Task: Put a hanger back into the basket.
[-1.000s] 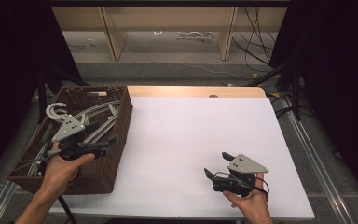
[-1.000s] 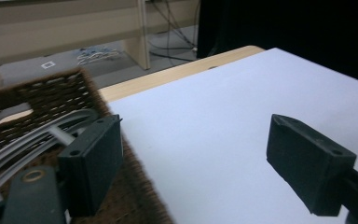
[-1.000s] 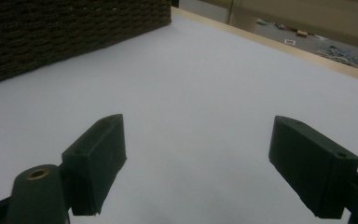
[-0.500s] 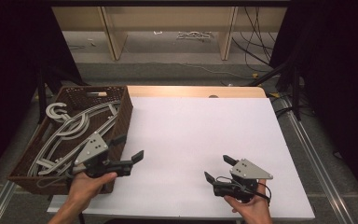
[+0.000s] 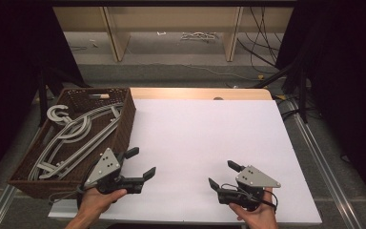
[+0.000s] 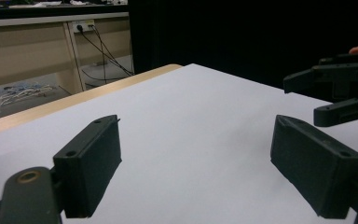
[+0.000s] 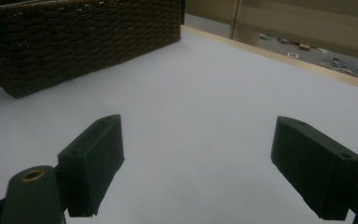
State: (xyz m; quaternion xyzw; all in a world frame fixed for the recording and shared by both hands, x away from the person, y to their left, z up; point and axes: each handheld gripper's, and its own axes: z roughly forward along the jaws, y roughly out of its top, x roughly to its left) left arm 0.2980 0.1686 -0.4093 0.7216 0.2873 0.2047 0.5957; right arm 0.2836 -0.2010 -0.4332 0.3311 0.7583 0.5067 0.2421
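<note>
A brown wicker basket stands at the table's left edge, with several grey clothes hangers lying in it. My left gripper hovers open over the white table top, just right of the basket's near corner, and holds nothing. Low at the front right, my right gripper is open and empty, pointing left. In the left gripper view the jaws stand wide apart over bare white surface, and the other gripper shows at the far right. The right gripper view has its jaws apart, with the basket ahead on the left.
A wooden strip runs along the table's far edge. Beyond it are pale furniture legs and loose cables on the floor. Metal rails flank the table, and black curtains close both sides.
My left gripper came off the basket, moving right and toward the near edge, and now sits over the white surface, still empty. The right gripper barely shifted.
</note>
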